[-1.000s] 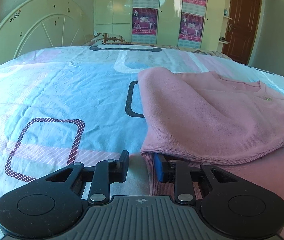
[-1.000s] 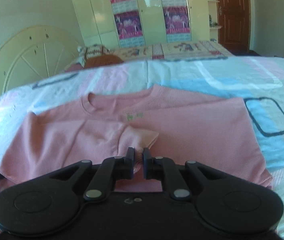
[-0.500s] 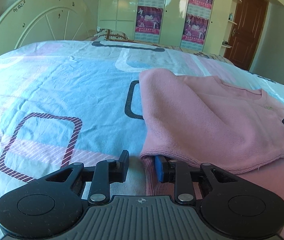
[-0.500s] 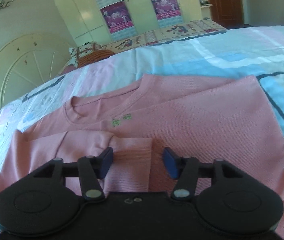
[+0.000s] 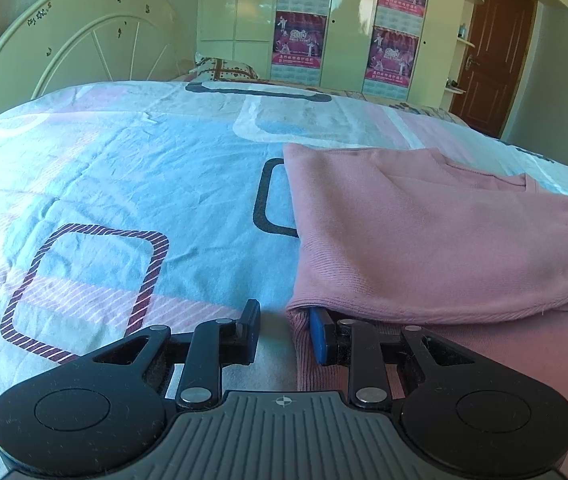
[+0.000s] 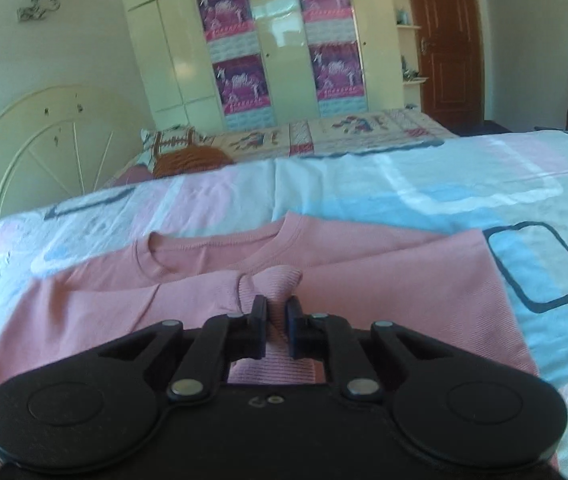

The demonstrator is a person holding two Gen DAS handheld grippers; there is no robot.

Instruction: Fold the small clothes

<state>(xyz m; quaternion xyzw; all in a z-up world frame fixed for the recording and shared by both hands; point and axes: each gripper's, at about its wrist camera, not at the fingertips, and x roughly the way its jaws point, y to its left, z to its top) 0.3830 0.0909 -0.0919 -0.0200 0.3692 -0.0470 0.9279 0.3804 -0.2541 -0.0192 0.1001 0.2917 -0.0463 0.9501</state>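
Headboard: a cream arched headboard with wheel-like spokes point(image 5: 79, 40) stands at the far left, behind the bed.
Bed cover: a pale blue and pink bed sheet printed with rounded rectangles point(image 5: 123, 184) spreads across the bed and carries the garment.
Left gripper: the black left gripper point(image 5: 284, 334) sits low at the near edge of the bed, fingers apart; its left finger point(image 5: 249, 330) rests over bare sheet, and its blue-padded right finger is tucked under the near-left corner of the garment's folded-over layer. Nothing is pinched between them.
Garment: a pink knit long-sleeved top point(image 5: 424, 240) lies on the right part of the sheet in the left wrist view, its left side folded over the body, neckline toward the far side.
Garment from the right wrist: the same pink top point(image 6: 384, 280) lies flat, its round collar at the far left and its right edge beside a dark-outlined rectangle in the print.
Right gripper: the black right gripper point(image 6: 276, 328) has its fingers drawn close on a bunched cuff of pink sleeve, which stands up between them over the chest of the top.
Wardrobe: a cream wardrobe with purple posters on its doors point(image 6: 275, 40) fills the far wall.
Door: a brown wooden door point(image 6: 444, 40) stands at the far right.
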